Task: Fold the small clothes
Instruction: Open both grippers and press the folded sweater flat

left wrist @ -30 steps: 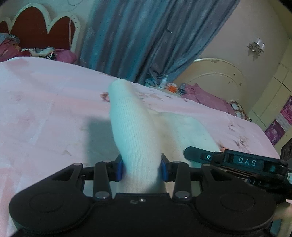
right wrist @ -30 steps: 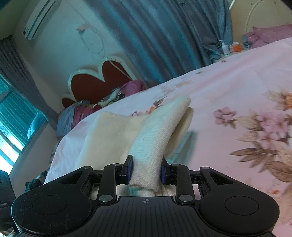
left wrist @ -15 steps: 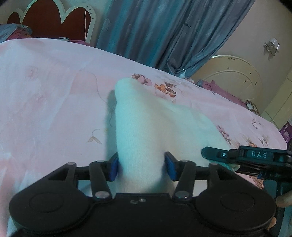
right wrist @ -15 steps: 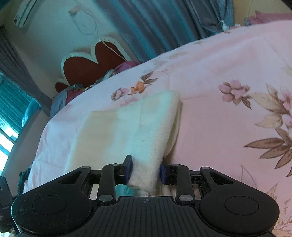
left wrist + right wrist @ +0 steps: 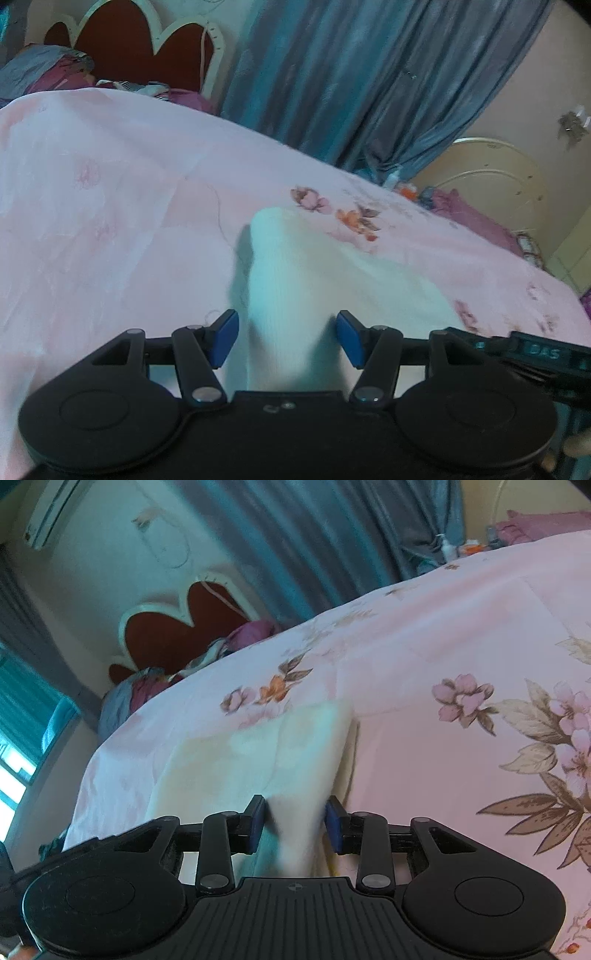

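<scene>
A small cream knit garment lies folded on the pink floral bedsheet. My left gripper is open, its blue pads standing apart on either side of the garment's near edge. In the right wrist view the same garment lies flat, and my right gripper is open with its pads just clear of the cloth fold between them. The right gripper's body shows at the right edge of the left wrist view.
A red scalloped headboard with crumpled bedding stands at the bed's head. Blue curtains hang behind. A cream footboard and small bottles stand past the bed's far side. A window is at left.
Both grippers lowered the garment's lifted edge onto the bed, and their jaws have opened, letting go of the cloth. The fold now lies flatter.
</scene>
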Demonstrator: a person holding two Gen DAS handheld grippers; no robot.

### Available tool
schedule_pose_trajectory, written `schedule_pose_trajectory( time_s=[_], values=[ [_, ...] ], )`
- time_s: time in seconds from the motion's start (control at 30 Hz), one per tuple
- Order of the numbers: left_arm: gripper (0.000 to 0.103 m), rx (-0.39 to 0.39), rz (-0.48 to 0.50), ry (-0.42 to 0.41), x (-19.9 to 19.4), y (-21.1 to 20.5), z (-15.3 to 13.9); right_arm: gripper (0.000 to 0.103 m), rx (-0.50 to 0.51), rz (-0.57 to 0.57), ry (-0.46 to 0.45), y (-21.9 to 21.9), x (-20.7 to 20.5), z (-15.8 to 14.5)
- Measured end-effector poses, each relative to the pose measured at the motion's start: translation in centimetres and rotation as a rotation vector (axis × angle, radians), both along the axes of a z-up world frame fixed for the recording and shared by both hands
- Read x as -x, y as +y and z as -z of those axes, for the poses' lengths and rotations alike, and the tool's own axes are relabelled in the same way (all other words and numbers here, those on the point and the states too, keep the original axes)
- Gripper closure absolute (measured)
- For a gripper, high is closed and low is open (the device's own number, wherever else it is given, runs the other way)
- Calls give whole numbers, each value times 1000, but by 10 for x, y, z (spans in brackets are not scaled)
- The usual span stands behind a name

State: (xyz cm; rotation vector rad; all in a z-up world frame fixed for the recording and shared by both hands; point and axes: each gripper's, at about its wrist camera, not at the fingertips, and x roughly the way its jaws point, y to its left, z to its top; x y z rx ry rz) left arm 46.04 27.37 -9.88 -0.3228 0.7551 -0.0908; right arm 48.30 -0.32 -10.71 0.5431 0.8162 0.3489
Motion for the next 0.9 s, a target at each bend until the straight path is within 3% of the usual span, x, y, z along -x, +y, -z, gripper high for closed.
schedule_pose_trajectory(
  time_s=[0.23,0.4,0.63,0.9],
  values=[
    [35,-7,-49,42,-9,2,18,69,155,24,15,14,-17,7],
    [36,-3,-62,52,0,4,8,69,152,32,27,11,-16,10],
    [39,-15,-56,24,39,6,-9,69,95,25,-25,-2,30,-18],
    [39,-54,-22,61,79,3,-11,68,90,-12,14,-1,92,-17]
  ],
)
